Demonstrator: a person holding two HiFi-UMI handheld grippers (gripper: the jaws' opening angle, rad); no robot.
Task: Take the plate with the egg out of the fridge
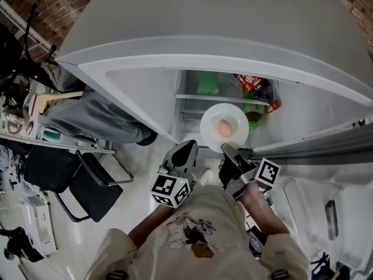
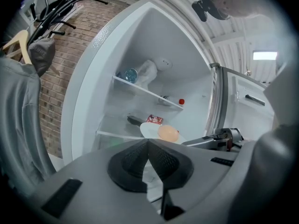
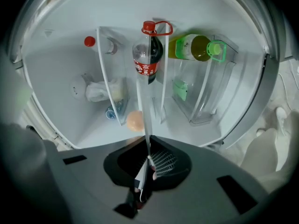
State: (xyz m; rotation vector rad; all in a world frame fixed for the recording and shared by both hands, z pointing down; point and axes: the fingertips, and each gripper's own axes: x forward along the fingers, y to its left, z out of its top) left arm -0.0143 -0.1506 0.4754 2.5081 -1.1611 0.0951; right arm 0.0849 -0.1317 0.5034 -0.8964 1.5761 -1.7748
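A white plate (image 1: 210, 120) with a brown egg (image 1: 225, 129) on it hangs level in front of the open fridge's shelves (image 1: 224, 100). My right gripper (image 1: 227, 151) is shut on the plate's near rim. In the right gripper view the plate (image 3: 141, 97) shows edge-on as a thin white line running into the jaws, which are closed on it (image 3: 149, 160), with the egg (image 3: 135, 120) to its left. My left gripper (image 1: 186, 151) hovers just left of the plate, shut and empty. Over its closed tips (image 2: 148, 144) the left gripper view shows the plate (image 2: 147, 130) and egg (image 2: 167, 133).
On the fridge shelves stand a cola bottle (image 3: 147, 55), a green bottle (image 3: 194, 48) and a small red-capped bottle (image 3: 100, 45). The fridge door (image 1: 317, 149) stands open at my right. A black chair (image 1: 76, 182) and a seated person's grey-trousered legs (image 1: 93, 115) are at the left.
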